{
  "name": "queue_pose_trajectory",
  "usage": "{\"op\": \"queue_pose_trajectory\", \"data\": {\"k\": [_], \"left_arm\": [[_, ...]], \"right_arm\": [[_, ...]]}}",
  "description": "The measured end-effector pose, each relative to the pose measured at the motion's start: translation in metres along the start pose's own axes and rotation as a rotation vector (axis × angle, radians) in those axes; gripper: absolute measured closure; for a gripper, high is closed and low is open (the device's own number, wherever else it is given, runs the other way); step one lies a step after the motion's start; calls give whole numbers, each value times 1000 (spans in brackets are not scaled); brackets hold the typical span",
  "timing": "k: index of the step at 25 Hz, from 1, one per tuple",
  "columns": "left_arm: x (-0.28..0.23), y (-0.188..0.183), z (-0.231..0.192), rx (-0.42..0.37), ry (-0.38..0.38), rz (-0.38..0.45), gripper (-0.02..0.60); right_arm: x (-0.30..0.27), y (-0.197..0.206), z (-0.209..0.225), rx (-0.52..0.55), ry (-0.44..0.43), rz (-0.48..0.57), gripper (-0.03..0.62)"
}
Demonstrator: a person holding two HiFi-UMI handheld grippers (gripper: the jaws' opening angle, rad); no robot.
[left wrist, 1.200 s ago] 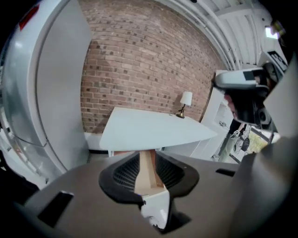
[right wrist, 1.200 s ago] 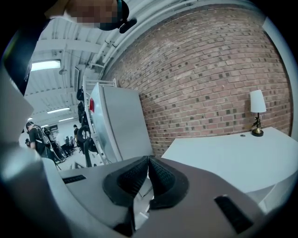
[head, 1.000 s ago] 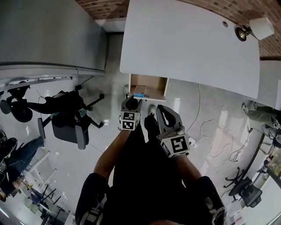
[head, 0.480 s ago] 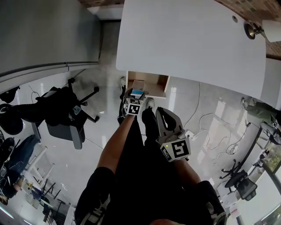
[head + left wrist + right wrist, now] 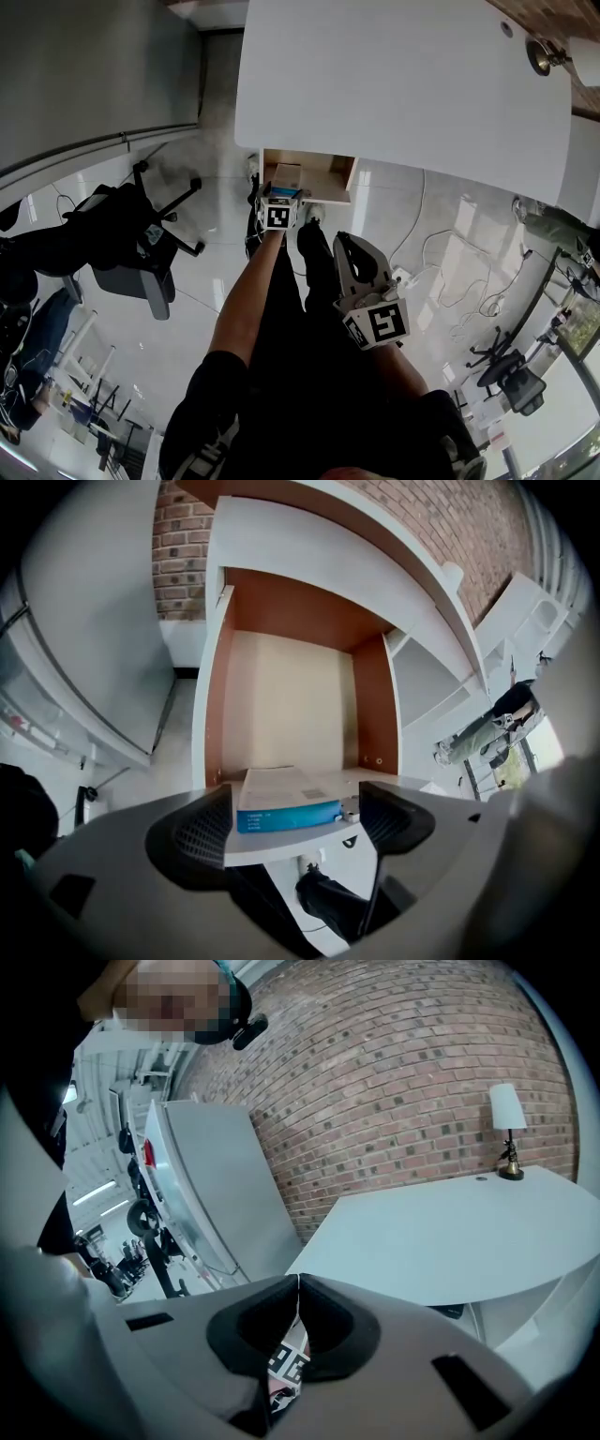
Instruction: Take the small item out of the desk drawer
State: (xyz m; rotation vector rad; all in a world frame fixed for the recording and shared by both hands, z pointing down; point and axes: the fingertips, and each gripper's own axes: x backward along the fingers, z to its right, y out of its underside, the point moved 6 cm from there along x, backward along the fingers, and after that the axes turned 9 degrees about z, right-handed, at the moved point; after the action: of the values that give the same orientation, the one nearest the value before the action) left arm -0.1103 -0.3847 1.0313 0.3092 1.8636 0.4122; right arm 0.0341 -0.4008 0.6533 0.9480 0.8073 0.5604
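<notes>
The desk drawer (image 5: 330,174) hangs open under the white desk top (image 5: 403,84); in the left gripper view its wooden walls (image 5: 371,705) frame a pale floor. A small white box with a blue side (image 5: 286,803) lies at the drawer's front edge, also seen from above as the box (image 5: 286,174). My left gripper (image 5: 295,822) (image 5: 280,196) points down over it. Its jaws have just been opening and stand open on either side of the box, which lies between them. My right gripper (image 5: 349,251) (image 5: 298,1283) hovers nearer my body, shut on nothing.
A black office chair (image 5: 131,253) stands on the glossy floor to the left. Cables (image 5: 450,272) trail on the floor at the right. A lamp (image 5: 539,56) sits on the desk's far right corner. A grey cabinet (image 5: 94,75) stands left of the desk.
My left gripper has dropped toward the drawer and now straddles the box, its jaws wider than before. The right gripper has sunk a little.
</notes>
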Motion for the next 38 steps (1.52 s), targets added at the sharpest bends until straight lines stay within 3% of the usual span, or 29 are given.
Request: {"op": "queue_pose_trajectory", "data": {"k": [6, 17, 21, 28, 38], "left_arm": [[-10, 6, -4, -5, -50, -51, 163], [-23, 5, -8, -1, -58, -95, 163], [-19, 4, -9, -23, -47, -55, 183], [9, -3, -2, 11, -2, 0, 186], [124, -26, 40, -58, 46, 194, 187]], "right_arm": [[1, -1, 7, -10, 19, -5, 568], [2, 4, 11, -31, 47, -11, 568], [6, 1, 15, -30, 60, -3, 568], [21, -4, 17, -18, 81, 26, 568], [72, -23, 3, 39, 58, 89, 568]]}}
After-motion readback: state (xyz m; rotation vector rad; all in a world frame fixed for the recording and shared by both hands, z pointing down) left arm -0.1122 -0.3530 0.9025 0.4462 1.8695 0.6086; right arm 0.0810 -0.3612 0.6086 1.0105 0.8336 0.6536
